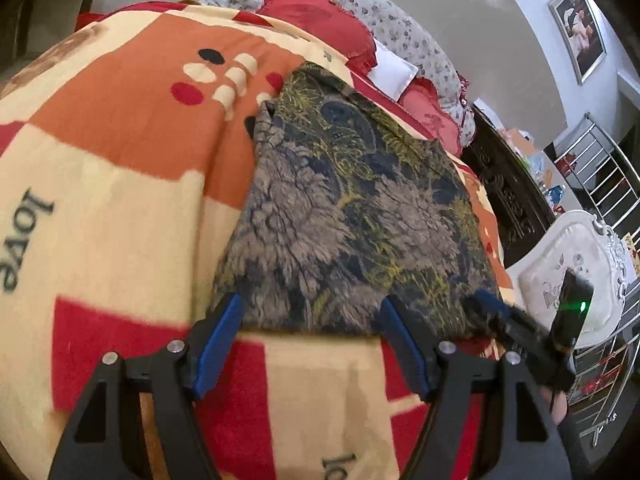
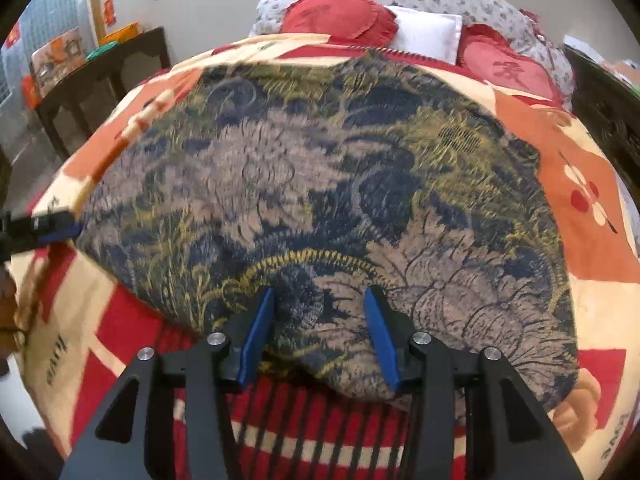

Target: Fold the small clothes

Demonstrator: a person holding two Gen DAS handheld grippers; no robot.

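A dark patterned garment in grey, navy and yellow lies spread flat on a red, orange and cream blanket over a bed. My left gripper is open, its blue pads at the garment's near edge. The right gripper shows at that edge's right corner. In the right wrist view the garment fills the middle. My right gripper is open, jaws astride the near hem. The left gripper shows at the garment's left edge.
Red heart cushions, a white pillow and floral pillows lie at the bed's head. A dark side table stands on the left. A white chair and metal rack stand to the right.
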